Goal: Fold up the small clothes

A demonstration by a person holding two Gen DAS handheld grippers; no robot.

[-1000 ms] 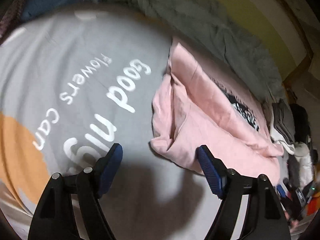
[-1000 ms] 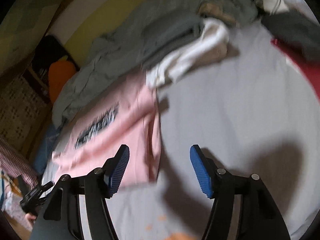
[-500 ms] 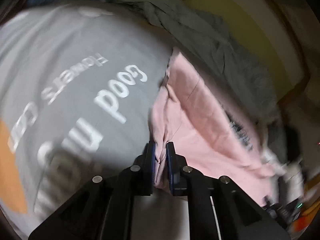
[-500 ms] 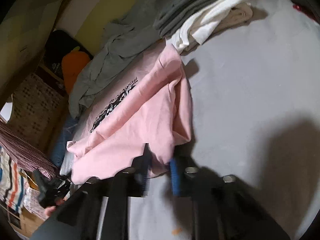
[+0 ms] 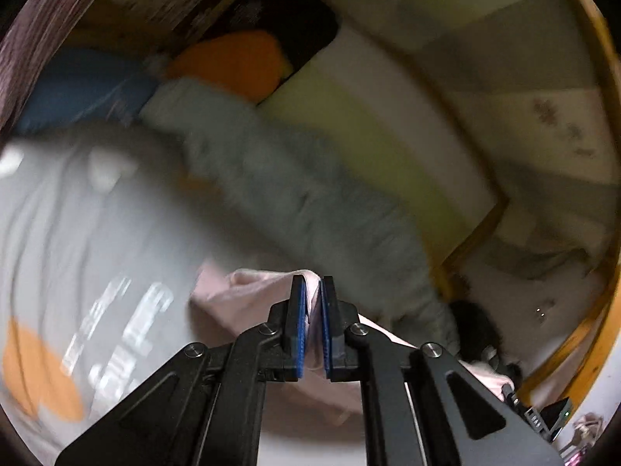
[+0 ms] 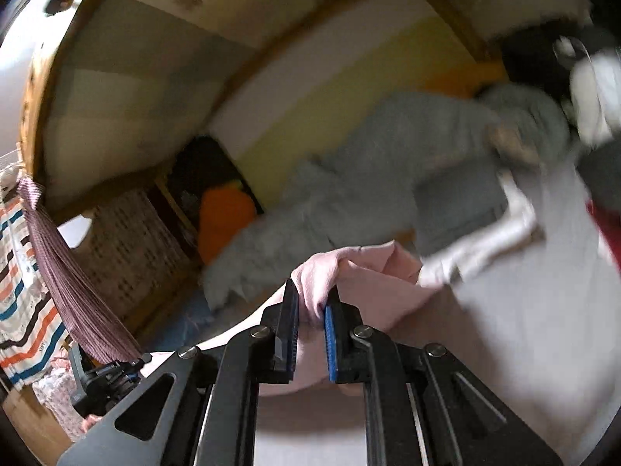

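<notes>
While both views are motion-blurred, the big layout reads: grey bed sheet fills the left half of the left wrist view and the lower right of the right wrist view, with a rumpled grey blanket running diagonally across the middle of both frames and a yellow-and-white headboard pad above it. Orange cushion sits upper left in the left view, middle left in the right view. Folded stack of grey and white clothes is at right-centre of the right view, just beside the pink shirt.

Pink shirt is the task item. It hangs low-centre in both frames, bunched up at the tongs, the rest trailing down below the frame edge. Left gripper is closed tight on a pinch of the pink cloth; right gripper is closed on another pinch, a fold bulging above its pads.

Key relation: the shirt spans between the two tongs, so its long axis probably runs gripper to gripper, each holding one end of an edge; neither is nearer. Left gripper shows small at lower left of the right view. Next move likely carries that held edge forward, toward the blanket side, to lay it over.
</notes>
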